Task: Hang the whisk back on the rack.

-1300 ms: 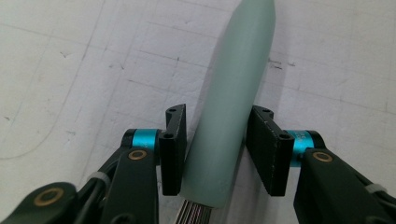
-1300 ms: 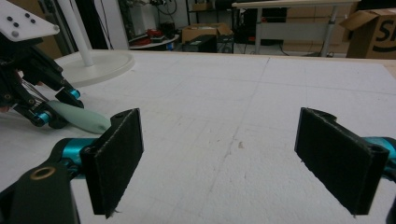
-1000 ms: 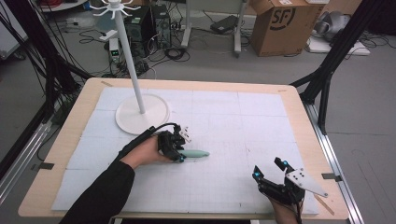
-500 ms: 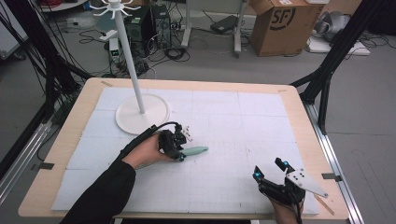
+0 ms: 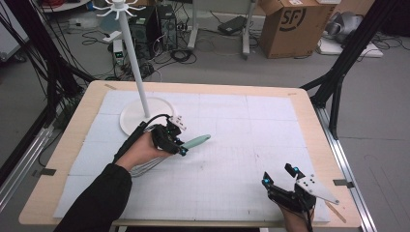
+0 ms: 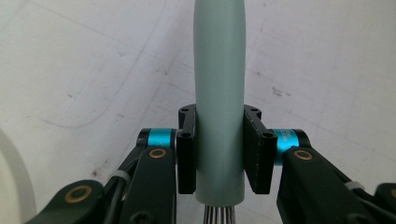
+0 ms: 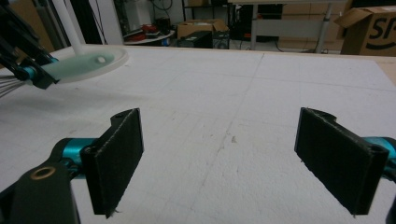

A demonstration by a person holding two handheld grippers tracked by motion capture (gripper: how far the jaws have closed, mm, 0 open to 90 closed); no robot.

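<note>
Pale green plastic, the handle of a whisk (image 6: 219, 93) runs straight out between the jaws of the left gripper (image 5: 170, 139), which is pinched firmly on it near its lower end; the two black pads press flat against either side of the handle. Just behind the pads, thin steel wires (image 6: 218, 215) fan back toward the hand, and in the high view they trail along under the wrist. The free end of the handle points ahead of the gripper and slightly up, and the whisk looks lifted a little off the white foam mat (image 5: 251, 145) that covers the worktop (image 5: 309, 104).

Behind and to one side of the left gripper stands a white hanging stand (image 5: 131, 53), its round base close to the gripper and its hooks high up on the pole. The small hole at the tip of the handle, seen from the right gripper view, suggests the whisk is meant for one of those hooks.

The right gripper (image 5: 283, 179) hovers well apart, near the person's edge of the worktop, its jaws spread wide with nothing between them.

As I judge it, the pick-up is done: the grasp is secure. What is left is the carry up to the stand and the hanging.
</note>
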